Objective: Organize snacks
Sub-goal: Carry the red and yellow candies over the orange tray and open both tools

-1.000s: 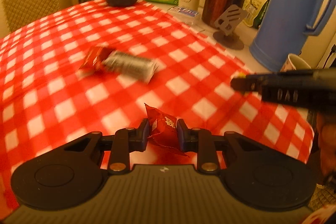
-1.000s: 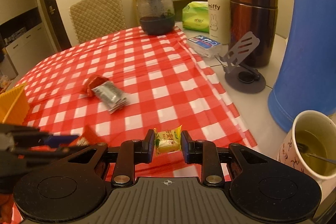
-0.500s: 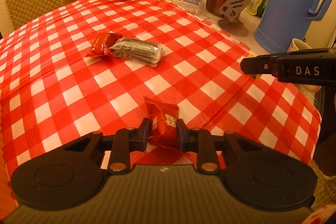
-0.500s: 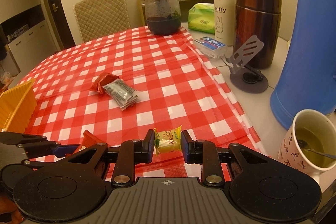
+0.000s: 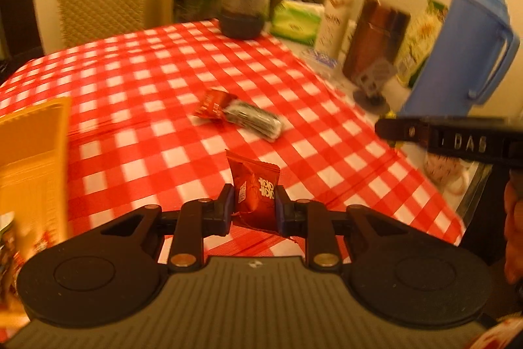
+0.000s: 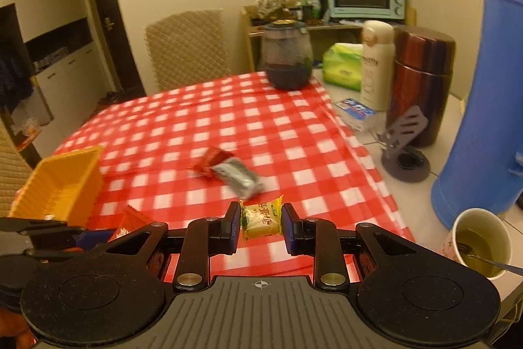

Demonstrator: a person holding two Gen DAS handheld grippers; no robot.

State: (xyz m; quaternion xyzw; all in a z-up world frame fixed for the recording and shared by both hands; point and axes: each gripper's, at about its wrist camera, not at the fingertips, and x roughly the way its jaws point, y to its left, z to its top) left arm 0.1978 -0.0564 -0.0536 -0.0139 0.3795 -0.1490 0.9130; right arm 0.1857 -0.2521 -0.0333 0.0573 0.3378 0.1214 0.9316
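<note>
- L gripper (image 5: 254,207): jaws nearly closed, clamped on red snack packet (image 5: 255,190); packet upright betw. pads, clear of cloth. Same grip as 1 s ago; view now sits higher above table.
- R gripper (image 6: 261,226): jaws narrow, pinching yellow-green candy (image 6: 261,219) crosswise betw. pads. Grip unchanged; more of room in view than before.
- Yellow basket (image 6: 59,182): at 9 o'clock of R gripper, on cloth; new in L view, was out of frame earlier.
- Red wrapper (image 6: 212,162) + grey packet (image 6: 238,177): touching, mid-table, at 12 o'clock of both grippers; not moved.
- Checked tablecloth (image 6: 196,120): red/white.
- Blue jug (image 6: 474,136), paper cup (image 6: 479,246): at 3 o'clock, off cloth edge.
</note>
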